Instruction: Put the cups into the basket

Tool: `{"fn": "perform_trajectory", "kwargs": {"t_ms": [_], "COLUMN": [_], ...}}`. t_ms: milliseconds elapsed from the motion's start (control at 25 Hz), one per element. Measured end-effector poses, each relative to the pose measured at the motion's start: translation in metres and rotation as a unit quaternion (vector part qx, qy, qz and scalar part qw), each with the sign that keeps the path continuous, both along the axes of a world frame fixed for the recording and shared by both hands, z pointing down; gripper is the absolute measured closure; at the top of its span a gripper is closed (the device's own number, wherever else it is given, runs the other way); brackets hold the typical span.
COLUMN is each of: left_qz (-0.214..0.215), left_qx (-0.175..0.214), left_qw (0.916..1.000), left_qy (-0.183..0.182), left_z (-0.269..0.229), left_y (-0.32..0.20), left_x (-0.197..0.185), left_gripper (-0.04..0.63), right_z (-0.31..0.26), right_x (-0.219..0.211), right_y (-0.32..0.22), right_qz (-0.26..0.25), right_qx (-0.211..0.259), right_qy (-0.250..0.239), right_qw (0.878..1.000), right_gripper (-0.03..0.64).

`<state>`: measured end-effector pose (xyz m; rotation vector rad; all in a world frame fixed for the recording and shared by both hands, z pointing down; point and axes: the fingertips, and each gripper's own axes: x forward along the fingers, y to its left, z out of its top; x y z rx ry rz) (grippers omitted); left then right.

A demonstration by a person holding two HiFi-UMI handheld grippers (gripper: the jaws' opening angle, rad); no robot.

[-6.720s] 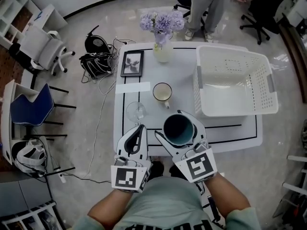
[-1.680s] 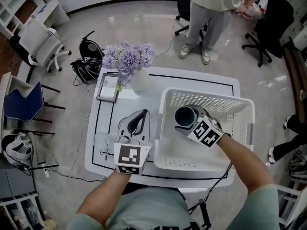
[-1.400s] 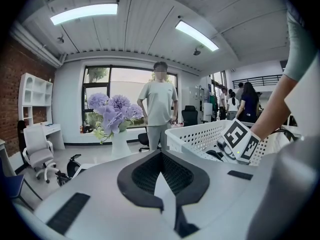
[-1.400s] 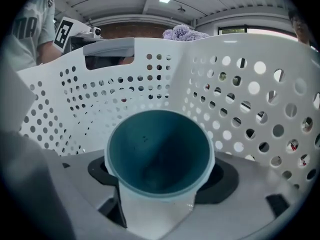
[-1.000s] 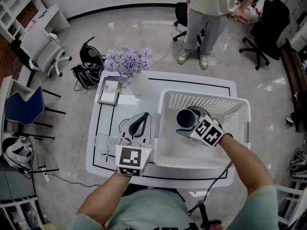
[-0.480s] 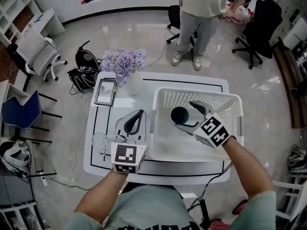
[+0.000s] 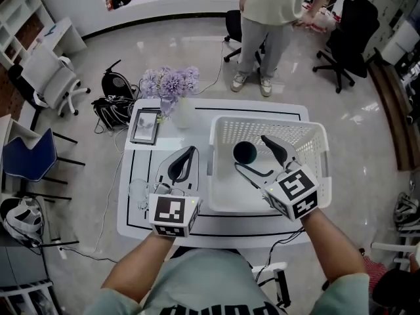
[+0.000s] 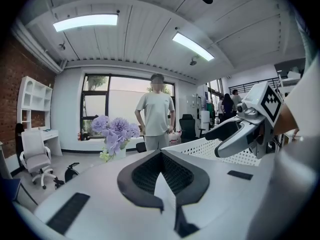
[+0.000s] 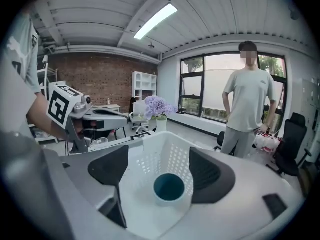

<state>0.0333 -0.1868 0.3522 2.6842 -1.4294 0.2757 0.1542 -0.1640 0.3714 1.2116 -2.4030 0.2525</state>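
Observation:
A dark teal cup (image 7: 245, 153) stands upright on the floor of the white basket (image 7: 308, 151), near its left wall. My right gripper (image 7: 261, 161) is open just behind the cup, one finger on each side and neither touching it. In the right gripper view the cup (image 9: 169, 188) sits free between the spread jaws of that gripper (image 9: 159, 168). My left gripper (image 7: 182, 165) is shut and empty, held over the table left of the basket; in its own view the left gripper (image 8: 160, 156) has its tips meeting. A clear wine glass (image 7: 139, 193) stands to its left. The cream mug is hidden.
A vase of purple flowers (image 7: 172, 87) and a picture frame (image 7: 145, 126) stand at the white table's (image 7: 200, 223) far left. A person (image 7: 268, 12) stands beyond the table. Office chairs (image 7: 46, 77) and cables surround it.
My right gripper carried the teal cup from the table's front into the basket, opened and let it go, then drew back toward me. The left gripper stayed shut over the table.

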Motion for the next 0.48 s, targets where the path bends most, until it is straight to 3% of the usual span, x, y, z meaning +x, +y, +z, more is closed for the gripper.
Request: {"fn": "perform_trajectory", "kwargs": {"t_ms": [200,280,480], "left_qz": [0.002,0.002,-0.002], "left_qx": [0.002,0.003,0.005], "left_qw": [1.0,0.9999,0.9998], "left_qy": [0.005,0.01,0.019], "left_z": [-0.01,-0.014,-0.027], "left_y": [0.014,0.022,0.038], "left_x": [-0.006,-0.009,-0.027], "left_gripper": [0.594,0.594,0.595], "right_z": [-0.016,-0.023,-0.034], "right_x": [-0.006,-0.003,-0.017], "right_y": [0.022,0.031,0.056], "right_qz": [0.051,0.084,0.112], "right_qx": [0.007,0.018,0.027], "right_qy": [-0.021,-0.022,-0.023], "right_qw": [0.998,0.996,0.993], "right_gripper": [0.242,0.503,0.558]}}
